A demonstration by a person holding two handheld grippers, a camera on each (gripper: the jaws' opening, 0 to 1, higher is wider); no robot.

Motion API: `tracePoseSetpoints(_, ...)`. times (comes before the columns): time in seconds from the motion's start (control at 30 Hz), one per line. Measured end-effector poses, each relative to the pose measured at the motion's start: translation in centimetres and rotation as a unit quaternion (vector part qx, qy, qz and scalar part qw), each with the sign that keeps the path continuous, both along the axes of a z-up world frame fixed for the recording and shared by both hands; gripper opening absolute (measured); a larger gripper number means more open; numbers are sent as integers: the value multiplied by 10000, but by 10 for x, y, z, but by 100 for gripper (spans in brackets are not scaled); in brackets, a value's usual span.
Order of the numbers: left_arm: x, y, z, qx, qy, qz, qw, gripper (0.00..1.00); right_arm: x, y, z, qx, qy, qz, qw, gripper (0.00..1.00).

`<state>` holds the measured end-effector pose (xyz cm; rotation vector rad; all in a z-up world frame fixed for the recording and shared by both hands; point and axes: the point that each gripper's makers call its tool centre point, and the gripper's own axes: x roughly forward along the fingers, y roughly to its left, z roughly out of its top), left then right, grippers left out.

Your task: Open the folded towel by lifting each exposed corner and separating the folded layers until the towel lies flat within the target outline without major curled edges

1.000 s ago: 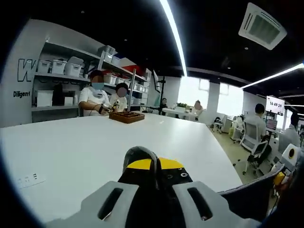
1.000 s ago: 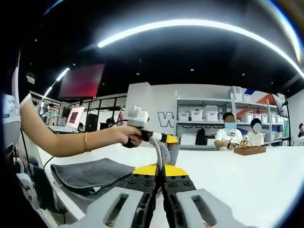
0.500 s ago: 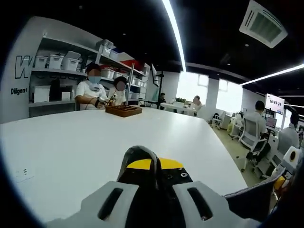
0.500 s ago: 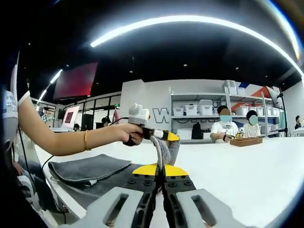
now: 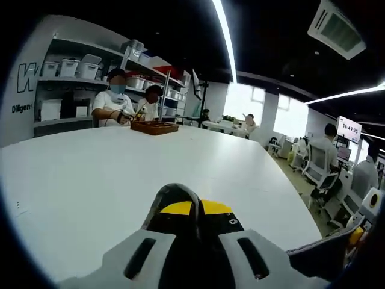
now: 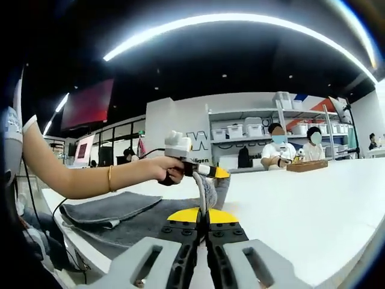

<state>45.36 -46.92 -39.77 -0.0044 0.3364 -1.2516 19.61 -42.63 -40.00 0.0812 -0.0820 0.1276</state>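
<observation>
The grey towel (image 6: 114,211) lies at the near edge of the white table (image 6: 313,198), one folded layer resting on top at the left. My right gripper (image 6: 203,212) is shut on a thin raised edge of the towel. A hand holds my left gripper (image 6: 215,175) just beyond it, shut on a lifted towel corner (image 6: 215,188). In the left gripper view, my left gripper (image 5: 195,211) pinches a grey loop of towel (image 5: 176,198). More towel (image 5: 322,256) hangs at the lower right.
A brown wooden tray (image 5: 154,127) sits far across the white table (image 5: 90,174), with two seated people (image 5: 114,102) behind it. Shelves with white bins (image 6: 240,130) line the back wall. Office chairs (image 5: 316,174) stand beyond the table's right edge.
Both views have swung slightly, so the background sits differently. Both grippers keep their hold on the towel, and the folded layer looks a little flatter.
</observation>
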Motion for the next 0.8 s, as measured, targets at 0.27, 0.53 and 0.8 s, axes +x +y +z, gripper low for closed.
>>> tracePoseSetpoints(0.27,1,-7,-14,53,109,39,9999,2,-1,-6,-13,138,91,-84,9998,0)
tracePoseSetpoints(0.53,3,-14,-22,128,70,107,9998,6,-3,-10,-20,211,191,-158,9995,0)
tracePoseSetpoints(0.8,5,-16,-23,183,11,195,9996,14,-6,-17,-24,252,294,-327,9987,1)
